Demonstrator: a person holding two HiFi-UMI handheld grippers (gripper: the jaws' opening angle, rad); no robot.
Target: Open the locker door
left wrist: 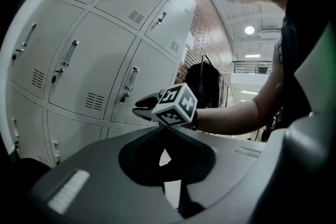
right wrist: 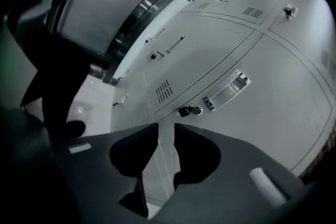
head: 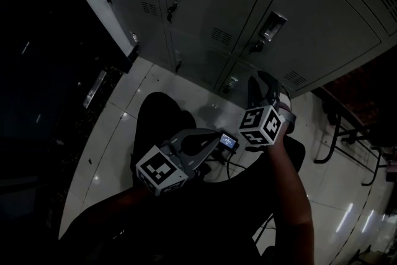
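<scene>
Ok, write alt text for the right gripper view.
The right gripper, jaws apart with nothing between them, points at a closed grey locker door. The door's metal handle and lock sit just above the jaw tips, with more lockers beyond.

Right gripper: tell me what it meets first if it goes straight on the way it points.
Probably the grey locker door, near its edge just past the key lock. The right gripper frames that spot between open jaws, with nothing nearer; the distance is unclear.
</scene>
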